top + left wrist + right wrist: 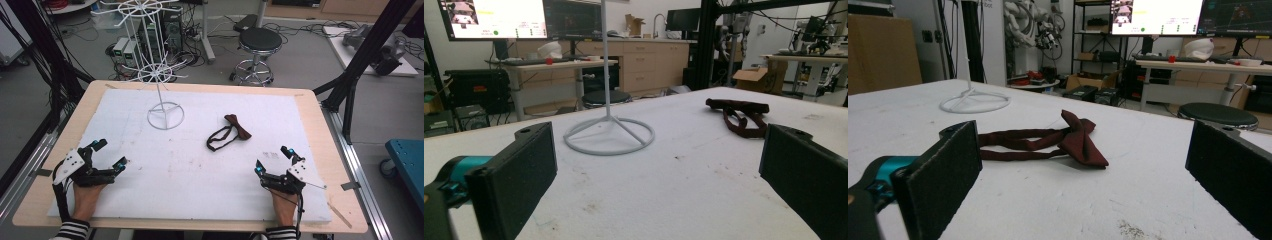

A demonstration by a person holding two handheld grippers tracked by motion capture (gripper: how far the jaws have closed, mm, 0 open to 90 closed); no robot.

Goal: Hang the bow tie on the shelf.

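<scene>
With both the left gripper and right gripper gaping wide and empty, we note the maroon bow tie lies mid-table near the white wire stand, whose 1 light base a careless reach could topple.

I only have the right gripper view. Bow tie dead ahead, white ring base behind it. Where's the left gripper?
Observer: The left gripper rests near the table's front left corner, fingers open, nothing between them.
Operator: What's on top of that ring base?
Observer: The white stand carries a thin pole up to wire spoke wheels, nothing hanging on them.
Operator: Is the bow tie nearer my side?
Observer: Yes, the bow tie lies right of centre, closer to the right gripper, which is also open.
</scene>
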